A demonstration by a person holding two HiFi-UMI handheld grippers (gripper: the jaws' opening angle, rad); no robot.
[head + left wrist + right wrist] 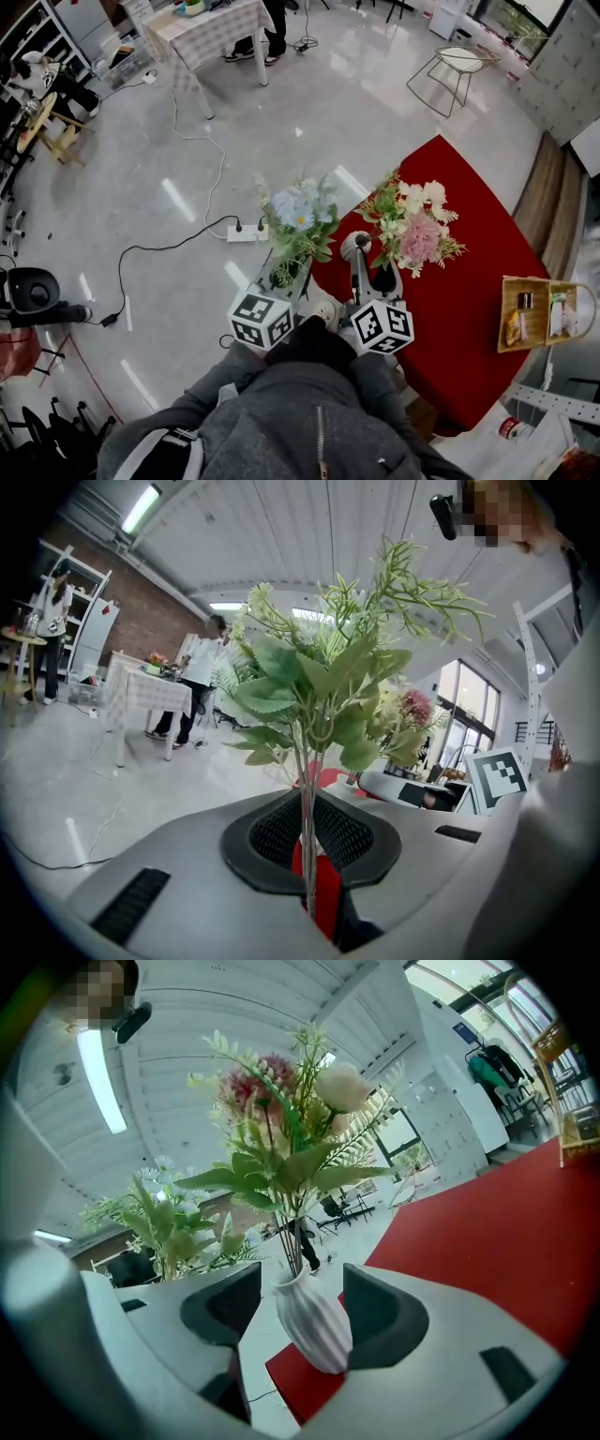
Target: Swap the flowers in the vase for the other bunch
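My left gripper (286,275) is shut on the thin stems (307,803) of a blue-and-white flower bunch (300,216) with green leaves (314,691), held upright just off the left edge of the red table (478,272). A white ribbed vase (314,1321) stands at the red cloth's near corner with the pink-and-cream bunch (415,232) in it, its blooms (291,1082) rising above. My right gripper (302,1309) is open, one jaw on either side of the vase, and neither pad (227,1302) clearly presses on it. In the head view the right gripper (361,251) lies left of the pink bunch.
A wooden basket (544,314) with small items sits at the table's right edge. A power strip (246,232) and cables lie on the glossy floor at left. Farther off are a checked-cloth table (202,33), a wire chair (457,67) and people standing.
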